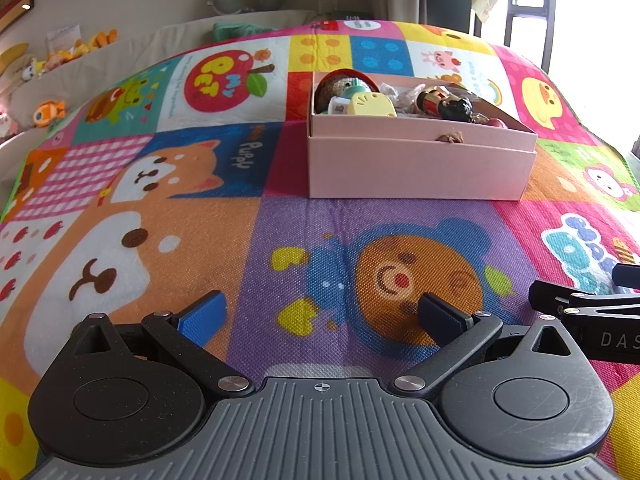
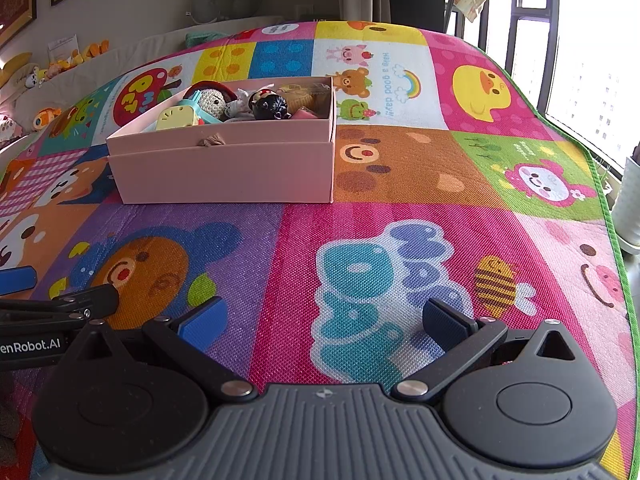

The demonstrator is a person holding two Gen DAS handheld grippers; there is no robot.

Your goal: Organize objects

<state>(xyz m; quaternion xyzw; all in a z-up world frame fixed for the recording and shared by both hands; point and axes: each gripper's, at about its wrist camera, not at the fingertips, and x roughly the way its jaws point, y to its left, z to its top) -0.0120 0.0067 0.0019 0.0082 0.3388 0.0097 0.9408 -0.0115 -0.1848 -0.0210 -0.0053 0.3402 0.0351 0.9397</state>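
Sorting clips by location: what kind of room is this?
Probably a child's room at home: a cartoon play mat, a pink box of small toys, plush toys along the wall.

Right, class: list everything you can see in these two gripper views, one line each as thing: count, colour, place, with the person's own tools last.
Play mat: one, multicoloured cartoon squares, covers the surface.
Box: one, pink, open, on the mat ahead of both grippers.
Crocheted doll: one, beige with a red hat, in the box.
Yellow toy: one, pale yellow, at the box's near left.
Black figurine: one, glossy black, in the middle of the box.
Other small items in the box: too jumbled to count.
Plush toys: several, mostly yellow-orange, on the ledge at far left.
Left gripper: one, black with blue pads, open, empty.
Right gripper: one, same build, open, empty.
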